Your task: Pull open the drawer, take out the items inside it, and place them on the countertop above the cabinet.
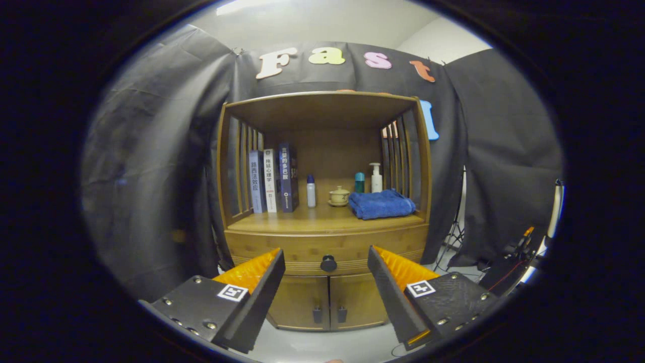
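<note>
The claw point(326, 275) is spread apart and empty, with the closed wooden drawer point(302, 247) and its round dark knob point(328, 263) at 12 o'clock between the fingers. The drawer is probably stiff and fairly heavy; the small knob is the one handhold and could slip.

Blk cloth booth walls point(166, 151), white ceiling w/ strip light point(242, 6), pale floor point(322, 345).

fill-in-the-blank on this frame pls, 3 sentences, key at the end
1. The drawer under the shelf is ____.
2. The gripper has its jaws ____, with the drawer knob seen between them.
3. The blue towel lies ____ on the shelf, right of the small lidded cup.

Missing words: closed; open; folded
</note>
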### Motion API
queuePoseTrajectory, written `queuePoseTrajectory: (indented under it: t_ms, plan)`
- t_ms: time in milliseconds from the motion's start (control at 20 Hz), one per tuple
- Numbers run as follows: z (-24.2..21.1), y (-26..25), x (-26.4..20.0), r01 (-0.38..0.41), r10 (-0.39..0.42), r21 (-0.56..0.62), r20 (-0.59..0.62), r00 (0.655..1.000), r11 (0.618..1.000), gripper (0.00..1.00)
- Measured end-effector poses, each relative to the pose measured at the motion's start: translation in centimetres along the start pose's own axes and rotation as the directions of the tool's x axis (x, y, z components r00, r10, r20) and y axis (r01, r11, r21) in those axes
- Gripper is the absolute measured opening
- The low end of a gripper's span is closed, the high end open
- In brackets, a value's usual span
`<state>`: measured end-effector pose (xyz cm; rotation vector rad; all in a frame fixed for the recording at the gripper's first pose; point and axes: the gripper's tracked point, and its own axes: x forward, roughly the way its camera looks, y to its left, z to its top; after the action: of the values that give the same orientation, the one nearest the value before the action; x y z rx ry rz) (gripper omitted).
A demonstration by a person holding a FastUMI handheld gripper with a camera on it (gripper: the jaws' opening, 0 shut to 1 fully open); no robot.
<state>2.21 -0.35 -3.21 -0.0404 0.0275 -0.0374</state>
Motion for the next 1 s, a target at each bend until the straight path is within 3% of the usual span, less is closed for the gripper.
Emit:
queuePoseTrajectory:
  t_ms: [650,1000]
  plan:
    - [-4.1,1.2,13.1,-0.013,0.012,-0.025,-0.011,1.000,1.000,0.99]
    - [-9.9,0.3,19.4,0.031,-0.015,0.100,-0.154,0.988,0.994,0.99]
